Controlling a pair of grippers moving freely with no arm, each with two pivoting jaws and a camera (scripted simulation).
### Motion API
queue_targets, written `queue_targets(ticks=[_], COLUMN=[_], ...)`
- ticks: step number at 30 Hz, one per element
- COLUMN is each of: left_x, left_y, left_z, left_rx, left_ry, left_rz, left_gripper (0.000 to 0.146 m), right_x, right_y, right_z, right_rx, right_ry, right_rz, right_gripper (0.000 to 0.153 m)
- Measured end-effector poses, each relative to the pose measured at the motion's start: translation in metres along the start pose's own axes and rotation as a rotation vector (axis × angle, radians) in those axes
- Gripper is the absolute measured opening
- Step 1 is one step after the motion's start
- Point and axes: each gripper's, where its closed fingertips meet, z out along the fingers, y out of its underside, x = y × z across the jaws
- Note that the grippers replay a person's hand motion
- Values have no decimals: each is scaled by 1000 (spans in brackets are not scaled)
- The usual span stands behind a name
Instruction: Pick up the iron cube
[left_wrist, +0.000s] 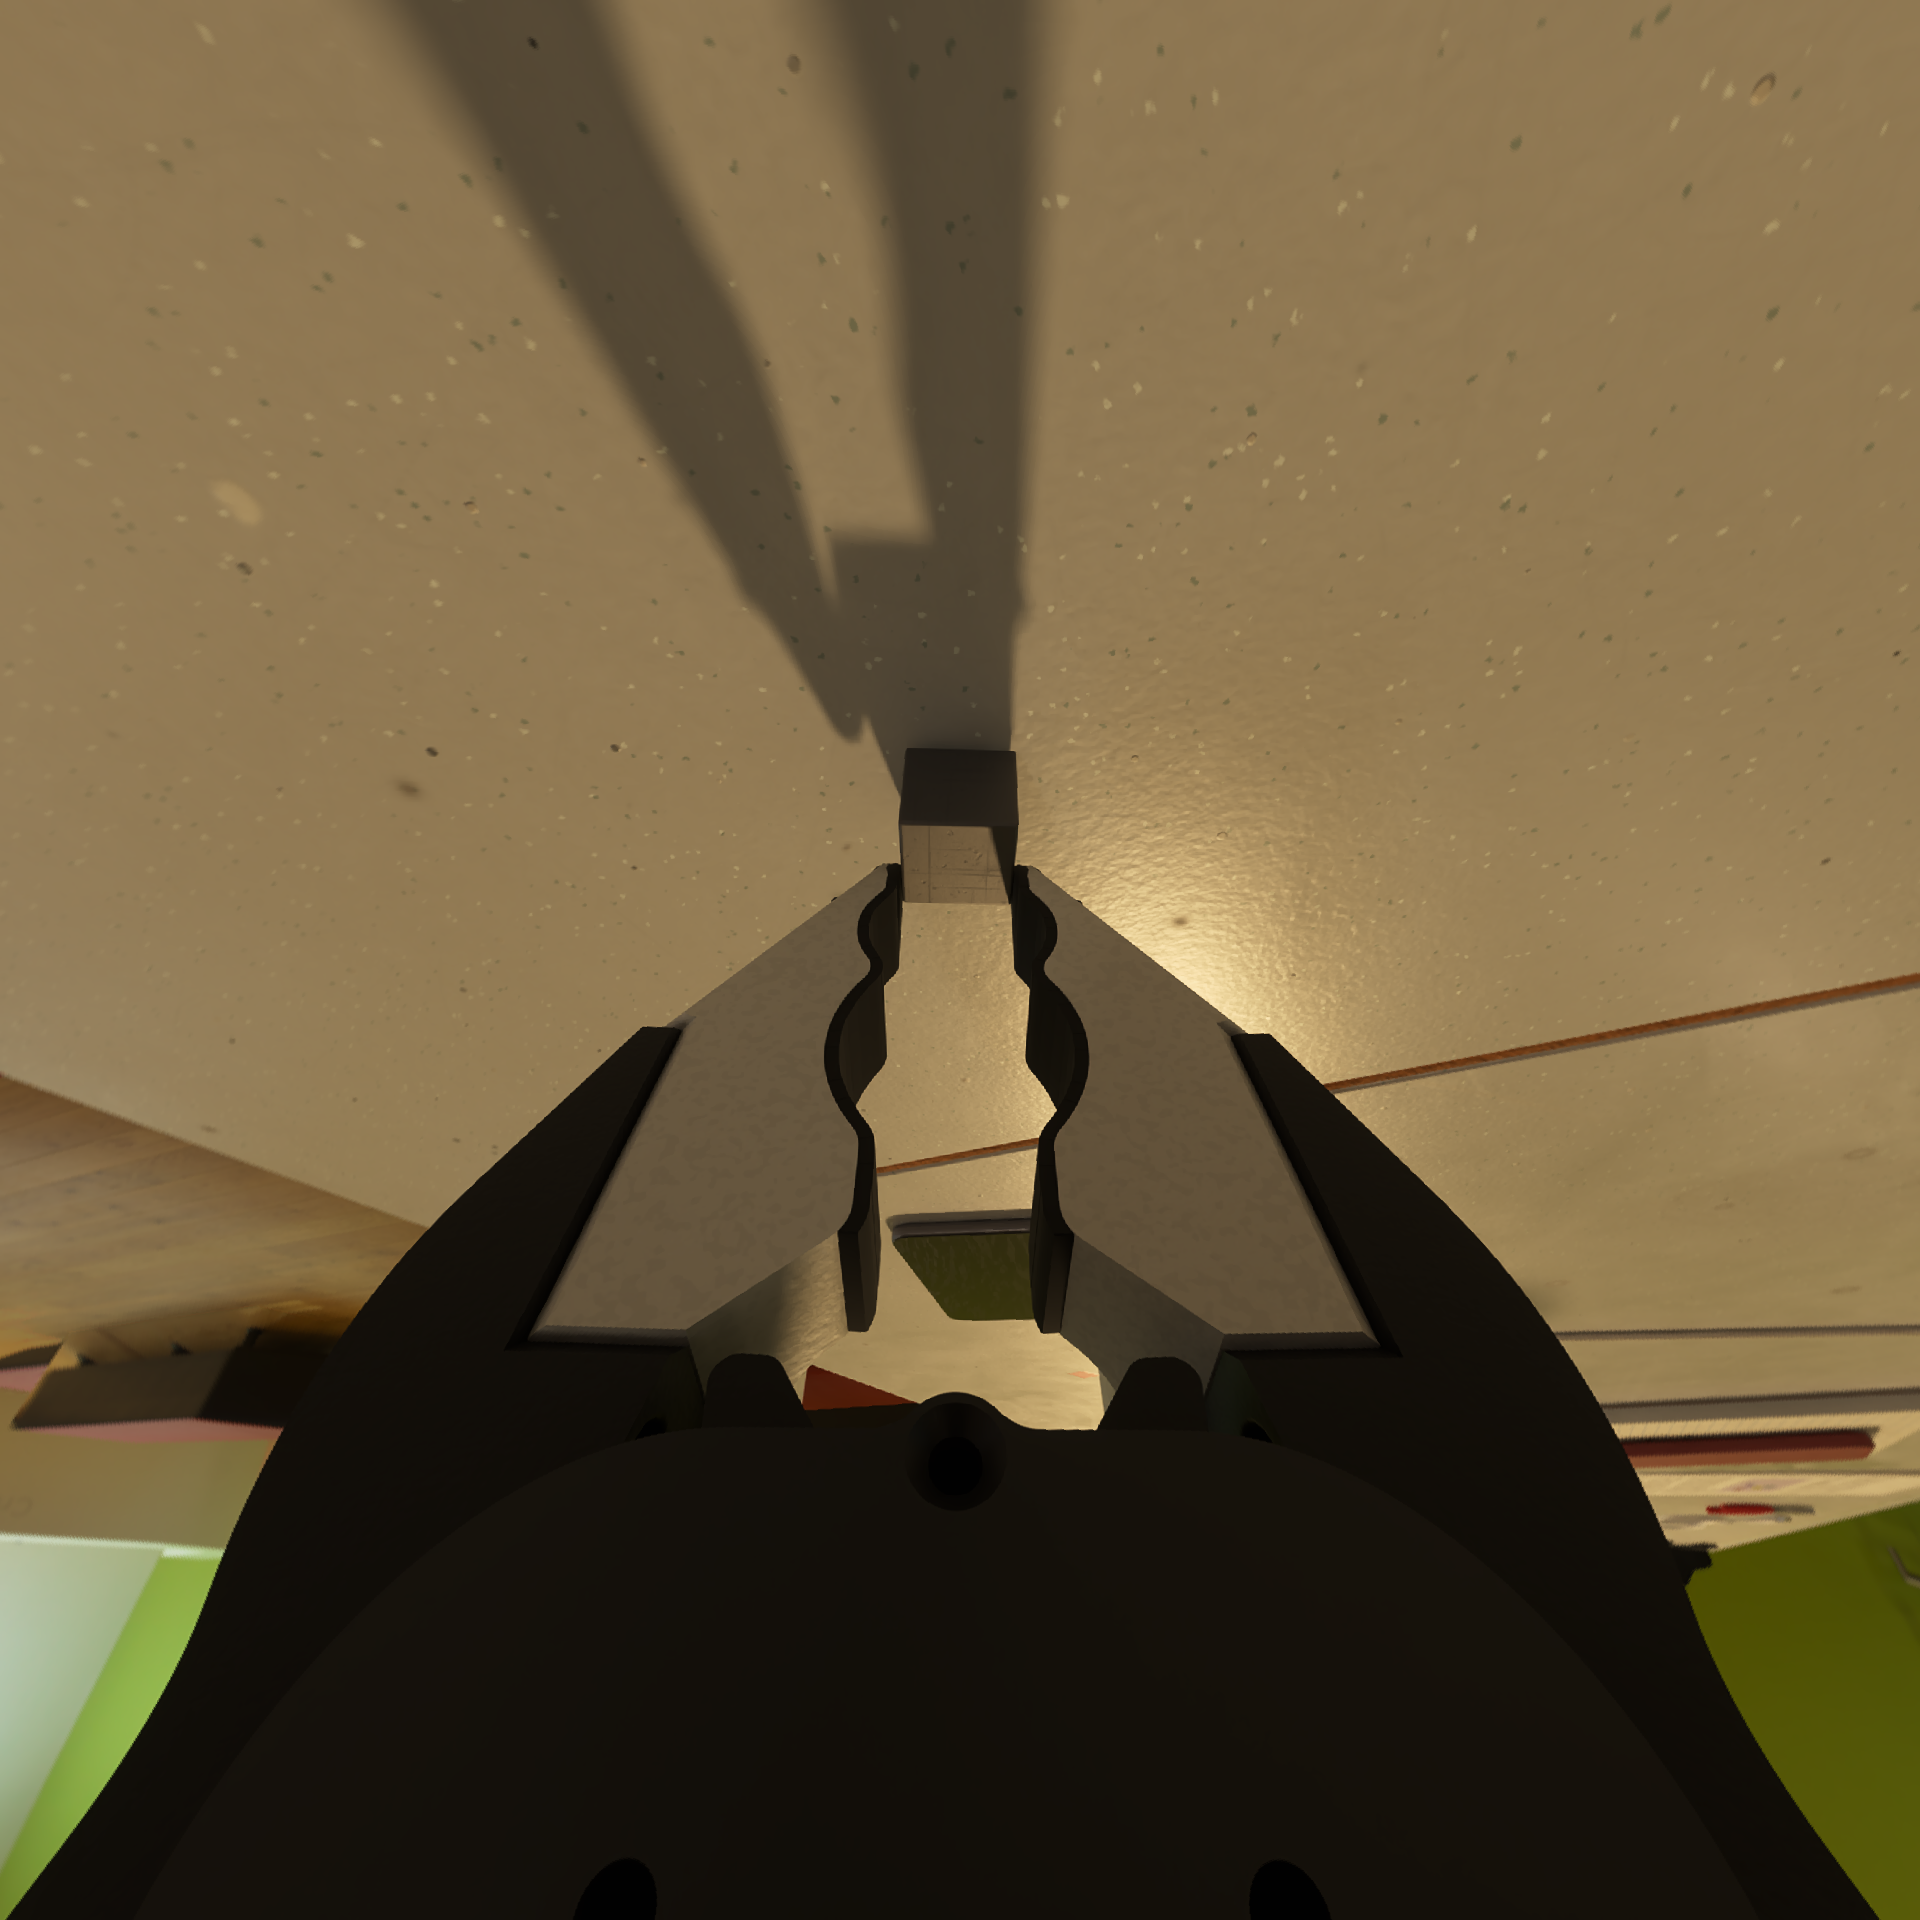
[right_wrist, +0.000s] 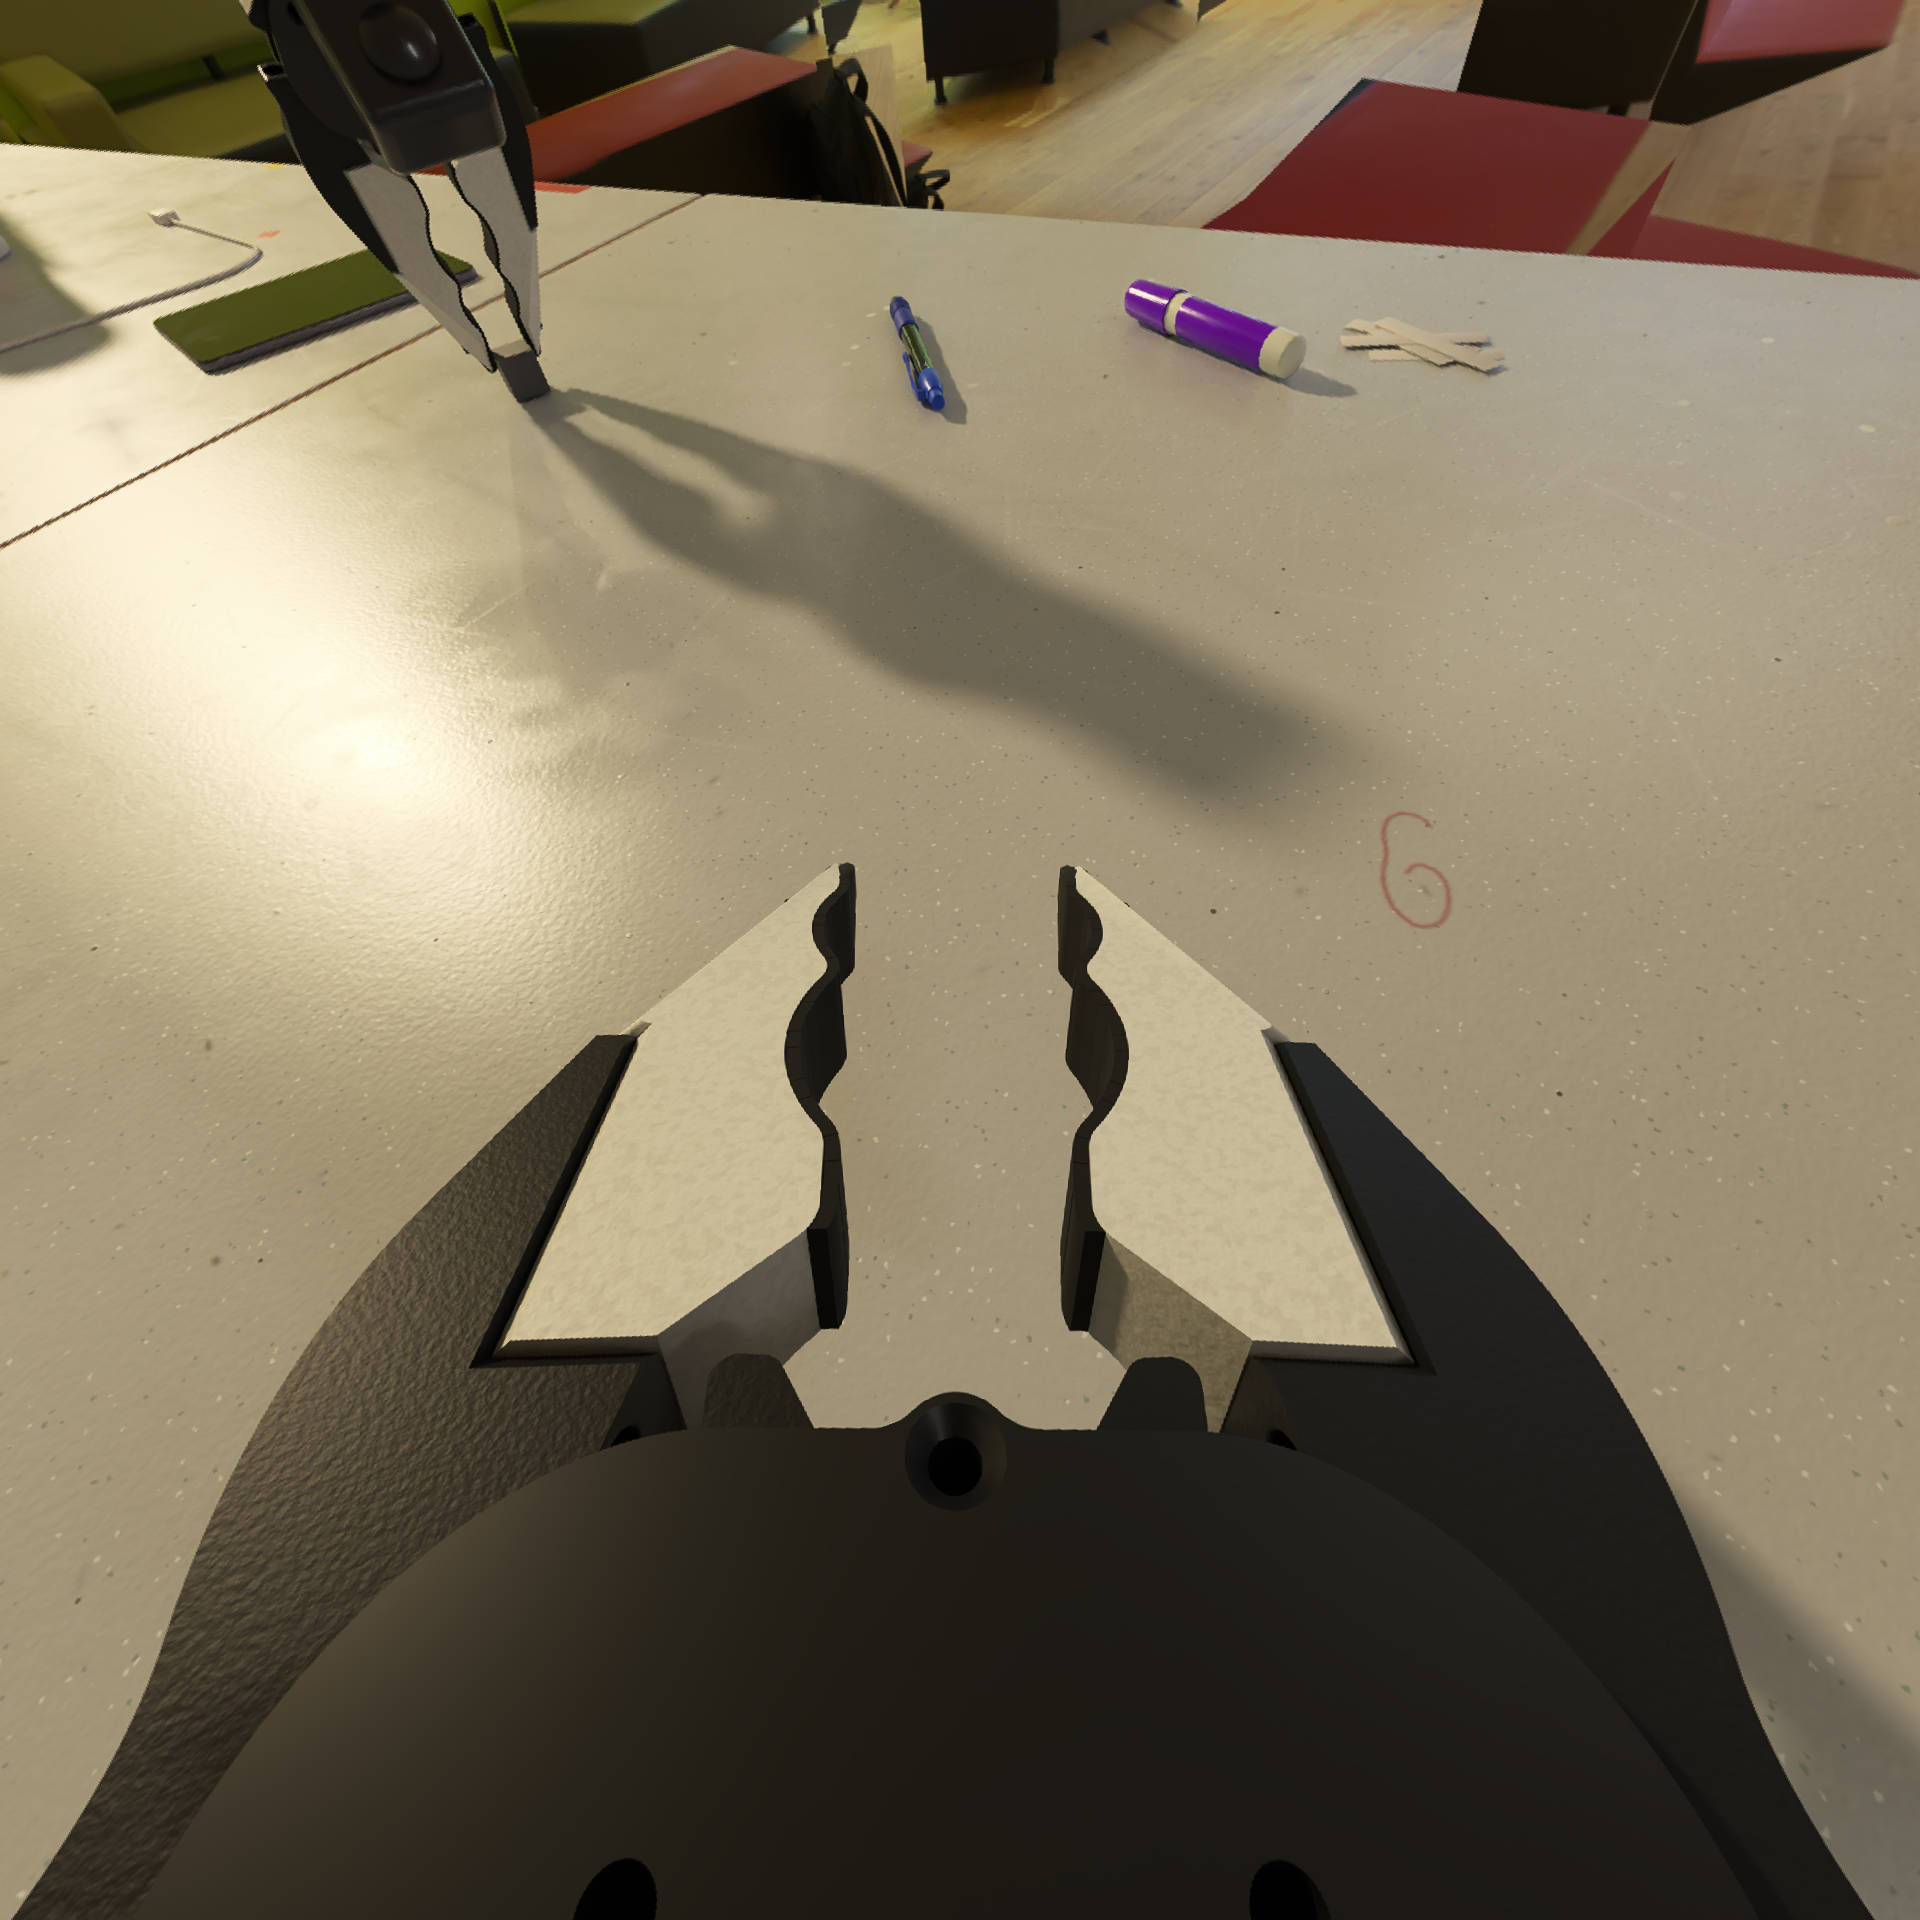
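The iron cube (left_wrist: 956, 821) is a small grey metal block on the speckled beige table (left_wrist: 416, 520). My left gripper (left_wrist: 956, 883) points down at it with the very tips of both fingers pressed against the cube's two sides. The right wrist view shows the same thing at the far left: the left gripper (right_wrist: 511, 353) holds the cube (right_wrist: 525, 374) at the table surface. My right gripper (right_wrist: 956, 873) is open and empty, low over the table (right_wrist: 623, 727), well away from the cube.
A blue pen (right_wrist: 916, 353), a purple glue stick (right_wrist: 1210, 325) and pale crossed strips (right_wrist: 1421, 345) lie at the far side. A green pad (right_wrist: 301, 307) and a white cable (right_wrist: 197, 260) lie behind the cube. A red mark (right_wrist: 1415, 873) is drawn on the table.
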Motion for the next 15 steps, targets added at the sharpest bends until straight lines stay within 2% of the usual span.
queue_targets(ticks=[5, 11, 15], left_x=[-7, -3, 15], left_y=[-7, -26, -56], left_z=[-28, -92, -137], left_rx=[93, 383, 614], left_ry=[-102, -270, -375], left_rz=[-155, -453, -606], left_gripper=[21, 21, 21], right_x=[-2, -7, -11], right_y=[-3, -11, -15], right_z=[-1, -5, -7], right_rx=[8, 28, 38], right_ry=[-19, -60, -102], right_rz=[0, -19, -31], right_gripper=[39, 38, 38])
